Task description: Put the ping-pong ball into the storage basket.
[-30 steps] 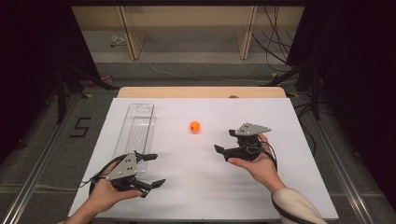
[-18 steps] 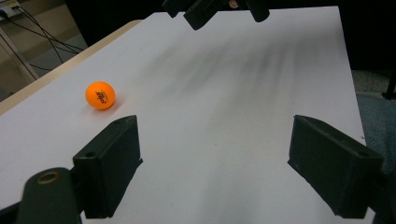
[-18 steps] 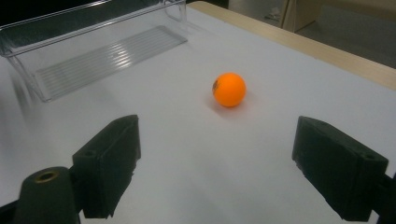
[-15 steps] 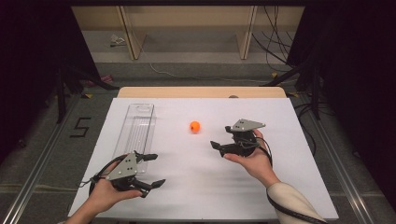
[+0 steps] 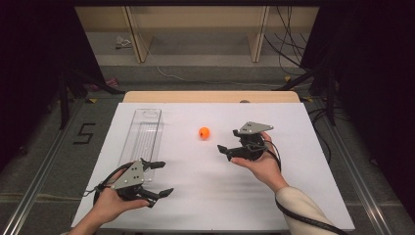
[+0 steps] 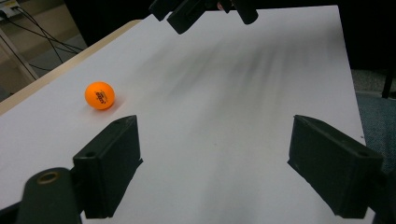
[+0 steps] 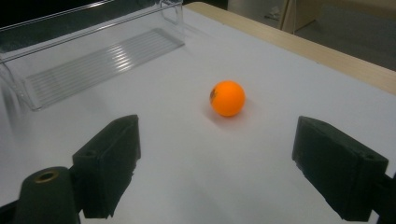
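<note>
Our left gripper (image 6: 215, 177) over the white table (image 6: 243, 116)

Our jaws stand wide apart with nothing between them; the orange ball (image 6: 99, 95) rests at ten o'clock, and the other gripper (image 6: 201, 11) hangs at twelve, well apart.

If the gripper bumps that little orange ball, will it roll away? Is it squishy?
Probably it rolls: the orange ball is round and sits free on the smooth white table, with nothing beside it to stop it. It looks like a ping-pong ball, so likely light, hard and hollow, not squishy. The right hand-held gripper, jaws wide open, could easily nudge it away.
</note>
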Tool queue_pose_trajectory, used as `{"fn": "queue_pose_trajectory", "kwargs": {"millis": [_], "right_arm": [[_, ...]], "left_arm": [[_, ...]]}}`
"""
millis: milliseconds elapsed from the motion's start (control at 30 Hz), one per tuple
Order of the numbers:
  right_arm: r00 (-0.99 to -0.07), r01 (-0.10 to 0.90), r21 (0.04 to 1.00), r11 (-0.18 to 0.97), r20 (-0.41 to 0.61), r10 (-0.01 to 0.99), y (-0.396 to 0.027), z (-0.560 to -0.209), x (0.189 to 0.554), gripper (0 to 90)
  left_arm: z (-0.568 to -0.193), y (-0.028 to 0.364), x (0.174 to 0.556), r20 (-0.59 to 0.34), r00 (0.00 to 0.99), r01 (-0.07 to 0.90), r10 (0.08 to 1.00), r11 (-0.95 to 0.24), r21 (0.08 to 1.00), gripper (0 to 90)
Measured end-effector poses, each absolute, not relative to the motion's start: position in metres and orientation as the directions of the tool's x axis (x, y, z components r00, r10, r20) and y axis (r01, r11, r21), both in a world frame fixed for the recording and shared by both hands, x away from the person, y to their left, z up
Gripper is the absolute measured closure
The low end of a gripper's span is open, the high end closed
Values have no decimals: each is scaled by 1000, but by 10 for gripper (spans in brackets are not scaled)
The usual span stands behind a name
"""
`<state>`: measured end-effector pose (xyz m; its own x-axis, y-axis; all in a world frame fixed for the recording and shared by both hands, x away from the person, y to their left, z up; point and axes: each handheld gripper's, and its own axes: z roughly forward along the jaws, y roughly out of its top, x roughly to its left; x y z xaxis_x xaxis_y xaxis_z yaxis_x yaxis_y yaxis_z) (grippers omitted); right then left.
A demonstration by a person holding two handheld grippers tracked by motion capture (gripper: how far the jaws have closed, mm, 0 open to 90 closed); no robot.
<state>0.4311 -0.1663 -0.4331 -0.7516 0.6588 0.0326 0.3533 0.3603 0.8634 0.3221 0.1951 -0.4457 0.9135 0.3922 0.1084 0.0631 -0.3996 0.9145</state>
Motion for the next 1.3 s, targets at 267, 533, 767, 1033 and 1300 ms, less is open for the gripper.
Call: {"fn": "queue_pose_trajectory", "kwargs": {"millis": [267, 533, 767, 1033, 1300], "right_arm": [[-751, 359, 860, 361, 36, 660, -161, -435, 439, 162], [-745, 370, 855, 364, 39, 666, -156, -437, 448, 162], [-744, 374, 848, 376, 32, 668, -154, -439, 454, 162], [-745, 373, 846, 380, 29, 667, -150, -439, 459, 162], [-749, 376, 842, 386, 30, 662, -144, -441, 464, 162]], "left_arm": [[-446, 195, 322, 109, 914, 62, 390, -401, 914, 163], [-446, 195, 322, 112, 915, 59, 387, -404, 913, 163], [-446, 195, 322, 114, 915, 58, 386, -406, 912, 163], [-446, 195, 321, 112, 915, 59, 388, -403, 913, 163], [-445, 195, 321, 112, 915, 58, 388, -402, 914, 163]]}}
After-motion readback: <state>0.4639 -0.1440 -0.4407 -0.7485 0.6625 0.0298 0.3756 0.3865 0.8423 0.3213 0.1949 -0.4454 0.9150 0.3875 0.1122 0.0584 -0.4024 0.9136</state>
